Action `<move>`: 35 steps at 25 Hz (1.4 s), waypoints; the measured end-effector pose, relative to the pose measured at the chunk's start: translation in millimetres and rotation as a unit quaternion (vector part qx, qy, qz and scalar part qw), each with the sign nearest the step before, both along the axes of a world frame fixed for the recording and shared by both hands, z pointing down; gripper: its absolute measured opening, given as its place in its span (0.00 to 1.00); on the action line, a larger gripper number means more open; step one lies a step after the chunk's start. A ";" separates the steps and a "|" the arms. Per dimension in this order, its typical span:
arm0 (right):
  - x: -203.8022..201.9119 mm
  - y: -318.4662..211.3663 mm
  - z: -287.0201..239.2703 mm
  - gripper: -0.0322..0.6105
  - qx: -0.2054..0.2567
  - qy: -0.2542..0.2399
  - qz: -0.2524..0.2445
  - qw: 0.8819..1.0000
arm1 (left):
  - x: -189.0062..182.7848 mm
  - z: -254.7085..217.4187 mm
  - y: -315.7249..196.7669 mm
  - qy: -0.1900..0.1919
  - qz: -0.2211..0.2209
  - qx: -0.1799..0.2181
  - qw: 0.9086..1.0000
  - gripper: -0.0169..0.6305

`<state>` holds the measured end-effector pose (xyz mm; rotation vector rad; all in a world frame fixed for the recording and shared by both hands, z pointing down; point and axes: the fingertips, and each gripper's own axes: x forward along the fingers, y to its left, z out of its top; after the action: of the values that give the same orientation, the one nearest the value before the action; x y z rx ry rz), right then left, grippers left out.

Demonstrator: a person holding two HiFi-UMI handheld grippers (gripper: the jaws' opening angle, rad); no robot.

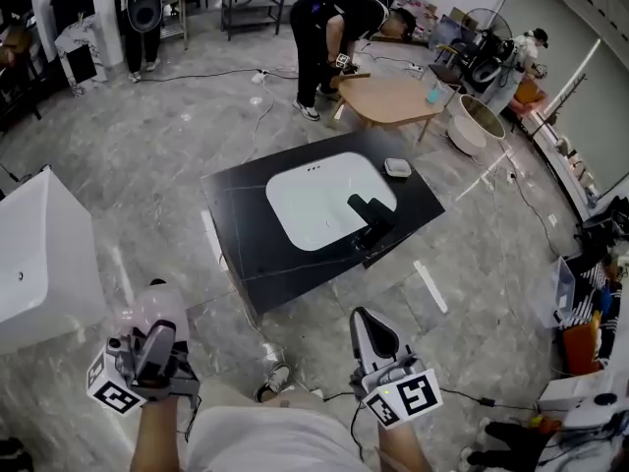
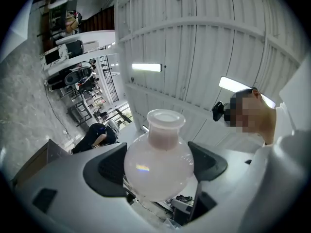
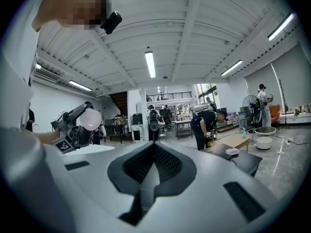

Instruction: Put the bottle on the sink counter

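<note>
A round, translucent pinkish-white bottle (image 1: 145, 313) with a short wide neck sits between the jaws of my left gripper (image 1: 155, 340) at the lower left of the head view. In the left gripper view both pads press on the belly of the bottle (image 2: 158, 168), which points up towards the ceiling. My right gripper (image 1: 366, 321) is held low at the right, shut with nothing in it; its pads meet (image 3: 154, 165). The sink counter (image 1: 246, 224), a black slab with a white basin and a black tap (image 1: 370, 214), stands on the floor well ahead of both grippers.
A small white dish (image 1: 397, 167) lies on the counter's far right corner. A white tub (image 1: 39, 254) stands at the left. Beyond the counter a person (image 1: 329, 23) bends over a wooden table (image 1: 393, 98). Cables and a white strip (image 1: 429, 285) lie on the floor.
</note>
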<state>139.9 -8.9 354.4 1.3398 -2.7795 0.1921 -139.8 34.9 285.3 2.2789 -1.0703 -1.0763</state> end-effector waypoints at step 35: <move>-4.2 -75.5 130.4 0.06 -0.141 0.045 0.009 0.989 | 77.9 275.8 -182.9 -0.167 0.098 -0.205 0.959 0.63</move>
<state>135.7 -84.4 484.8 1.2691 -2.5487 0.4903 -61.8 -148.0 561.1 2.2028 -1.0453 -0.3528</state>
